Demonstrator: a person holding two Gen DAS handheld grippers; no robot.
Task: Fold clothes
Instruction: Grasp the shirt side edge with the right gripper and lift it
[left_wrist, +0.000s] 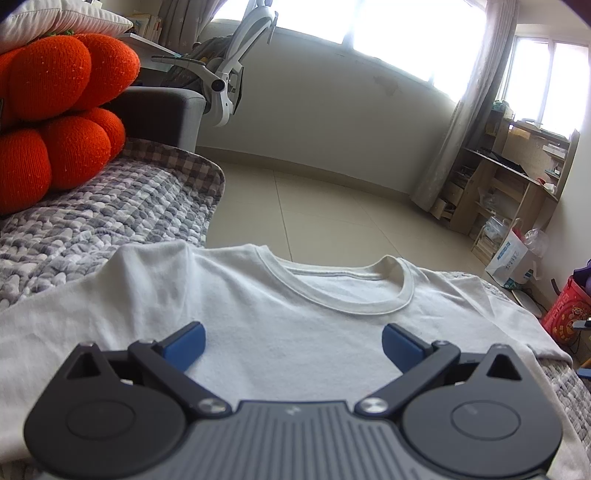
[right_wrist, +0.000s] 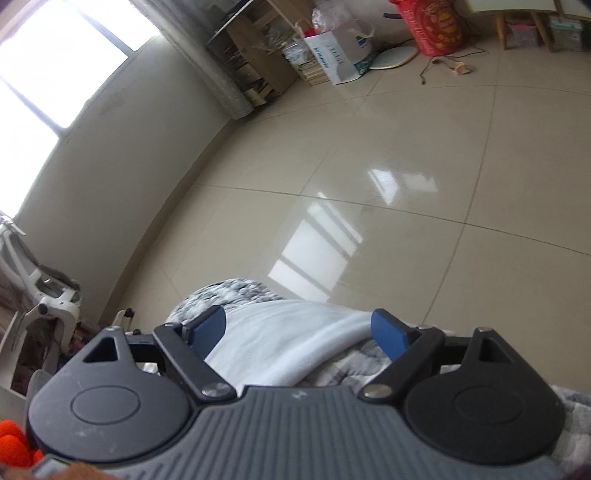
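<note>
A white T-shirt (left_wrist: 288, 332) lies spread flat, collar away from the camera, on a grey checked blanket (left_wrist: 110, 206) covering a sofa. The left wrist view shows the whole upper part of it: the round neckline, both shoulders and the chest. The left gripper (left_wrist: 293, 345) hangs over the chest with its blue pads (left_wrist: 186, 345) spread wide, nothing pinched between them.

The right wrist view catches only a small part of the shirt (right_wrist: 280, 343), a rumpled edge lying over the end of the blanket (right_wrist: 229, 291). The right gripper (right_wrist: 299, 334) stands above that edge with its jaws wide apart, the cloth showing in the gap but not clamped; whether the pads touch it I cannot tell.

Only the left view shows the stacked orange cushions (left_wrist: 62, 110) beside the shirt and the wooden shelf (left_wrist: 513, 177) by the window. The right view gives most of its frame to the shiny tiled floor (right_wrist: 369, 184), with a red bag (right_wrist: 439, 26) at the far side.
</note>
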